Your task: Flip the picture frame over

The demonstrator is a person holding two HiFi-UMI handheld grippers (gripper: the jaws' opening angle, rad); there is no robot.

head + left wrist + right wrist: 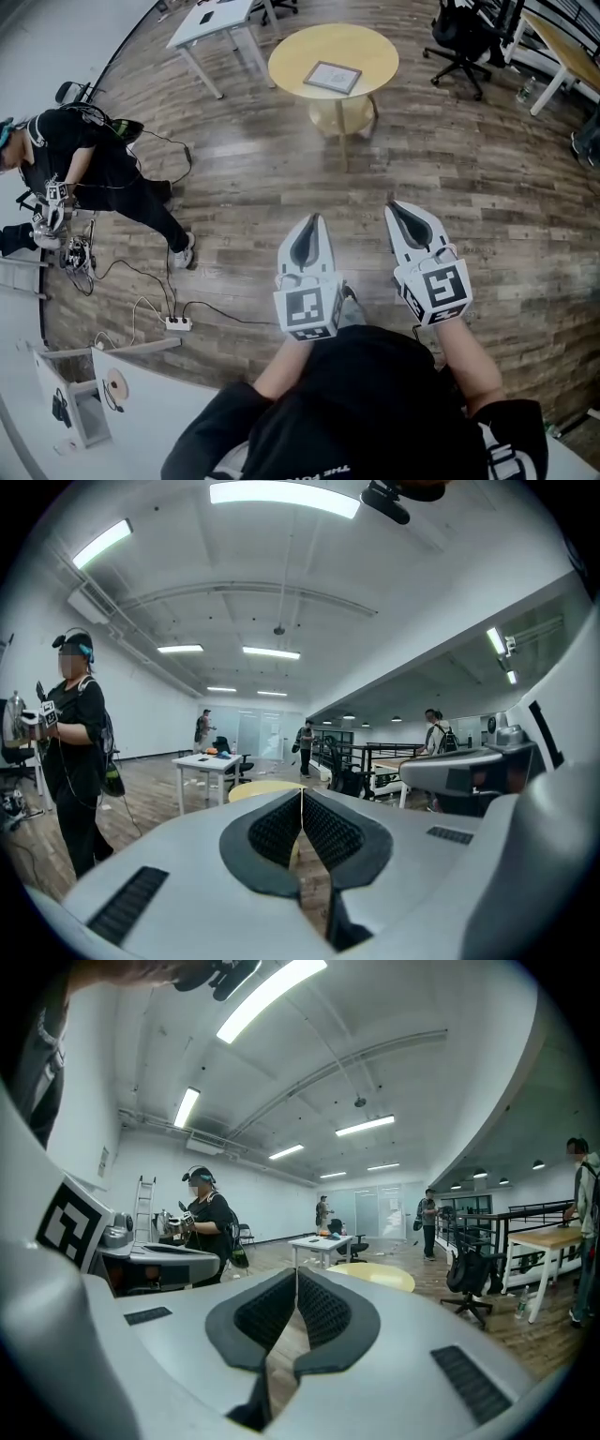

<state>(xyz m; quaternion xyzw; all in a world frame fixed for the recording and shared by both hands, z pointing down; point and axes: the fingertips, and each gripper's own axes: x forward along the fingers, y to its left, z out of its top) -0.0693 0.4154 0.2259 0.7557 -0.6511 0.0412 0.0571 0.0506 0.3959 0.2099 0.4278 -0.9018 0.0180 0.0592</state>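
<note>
The left claw [312,222] and right claw [394,206] are both closed tight on nothing, side by side above the wooden floor [281,178]. The picture frame [332,77] lies flat on the round tabletop [291,56], well ahead of both.

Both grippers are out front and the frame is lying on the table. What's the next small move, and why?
Probably step closer to the round table: the picture frame lies flat on it, well beyond the left gripper and right gripper, with wood floor between. Both are shut and empty, so opening can wait until the frame is near.
</note>
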